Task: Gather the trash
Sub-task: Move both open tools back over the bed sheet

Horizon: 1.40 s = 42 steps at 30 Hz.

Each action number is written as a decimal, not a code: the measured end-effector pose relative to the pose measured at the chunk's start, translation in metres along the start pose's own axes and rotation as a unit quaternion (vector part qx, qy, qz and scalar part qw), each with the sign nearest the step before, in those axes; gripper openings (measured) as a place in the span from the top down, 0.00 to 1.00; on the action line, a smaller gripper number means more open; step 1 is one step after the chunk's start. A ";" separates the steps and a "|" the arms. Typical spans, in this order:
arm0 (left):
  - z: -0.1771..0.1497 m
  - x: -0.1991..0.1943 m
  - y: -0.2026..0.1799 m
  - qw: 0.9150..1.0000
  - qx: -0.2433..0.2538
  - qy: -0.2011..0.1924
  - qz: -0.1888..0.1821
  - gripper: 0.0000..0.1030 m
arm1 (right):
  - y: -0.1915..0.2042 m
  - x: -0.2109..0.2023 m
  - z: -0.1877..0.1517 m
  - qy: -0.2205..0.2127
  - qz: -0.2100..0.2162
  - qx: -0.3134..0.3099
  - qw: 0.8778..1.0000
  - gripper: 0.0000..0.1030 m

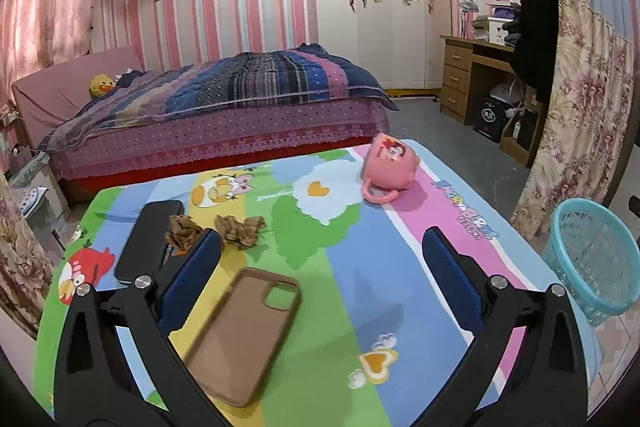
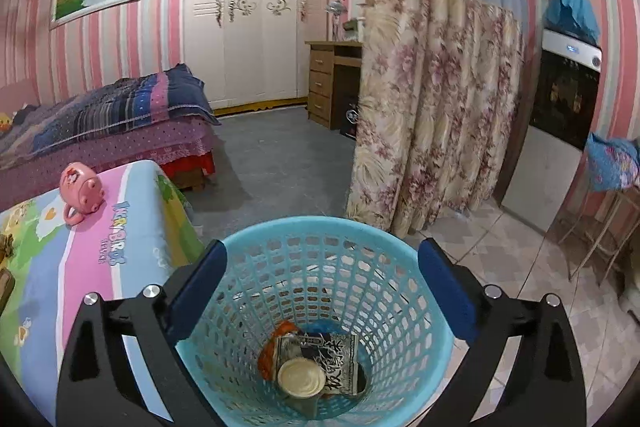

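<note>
Two crumpled brown paper wads (image 1: 240, 229) lie on the cartoon-print table cover (image 1: 352, 267), one of them partly behind my left gripper's left finger. My left gripper (image 1: 320, 259) hangs open over the table with nothing between its fingers. In the right wrist view my right gripper (image 2: 318, 271) stands open above the turquoise mesh basket (image 2: 320, 267). Inside the basket lie a printed wrapper (image 2: 340, 359), an orange scrap and a small round cup with a cream-coloured top (image 2: 301, 379). The same basket (image 1: 596, 259) shows on the floor right of the table.
A brown phone case (image 1: 244, 335) and a black phone (image 1: 148, 239) lie on the table near my left fingers. A pink mug (image 1: 388, 171) lies tipped on its side at the far edge. Bed, wardrobe, desk and floral curtain (image 2: 432, 107) surround the spot.
</note>
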State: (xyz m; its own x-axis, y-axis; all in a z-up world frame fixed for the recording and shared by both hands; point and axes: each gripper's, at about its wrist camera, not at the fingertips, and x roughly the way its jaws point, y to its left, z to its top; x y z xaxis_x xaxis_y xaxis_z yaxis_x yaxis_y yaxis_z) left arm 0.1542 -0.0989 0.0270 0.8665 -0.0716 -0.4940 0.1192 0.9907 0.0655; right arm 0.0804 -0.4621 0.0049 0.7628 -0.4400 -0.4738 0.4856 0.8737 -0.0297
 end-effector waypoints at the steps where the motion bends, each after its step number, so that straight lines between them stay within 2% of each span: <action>1: 0.000 -0.001 0.004 1.000 -0.002 -0.002 0.002 0.05 | 0.003 -0.001 0.000 -0.002 0.002 -0.002 1.000 0.08; 15: 0.002 0.008 0.080 0.998 -0.050 0.007 0.039 0.05 | 0.098 -0.023 0.005 -0.018 0.081 -0.038 0.996 0.06; 26: -0.013 0.042 0.140 0.992 -0.087 0.059 0.076 0.05 | 0.166 -0.029 -0.011 -0.011 0.127 -0.085 0.988 0.06; 35: -0.029 0.071 0.168 0.986 -0.107 0.091 0.086 0.05 | 0.200 -0.014 -0.023 0.008 0.146 -0.115 0.983 0.06; 42: -0.031 0.092 0.164 0.987 -0.077 0.103 0.095 0.06 | 0.224 0.009 -0.030 0.037 0.174 -0.122 0.976 0.06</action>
State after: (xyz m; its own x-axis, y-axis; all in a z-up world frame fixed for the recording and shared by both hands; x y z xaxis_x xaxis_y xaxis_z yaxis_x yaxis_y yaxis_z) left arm 0.2385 0.0610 -0.0346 0.7469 0.1259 -0.6529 -0.1239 0.9911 0.0493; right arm 0.1834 -0.2638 -0.0319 0.8266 -0.0996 -0.5539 0.0796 0.9950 -0.0601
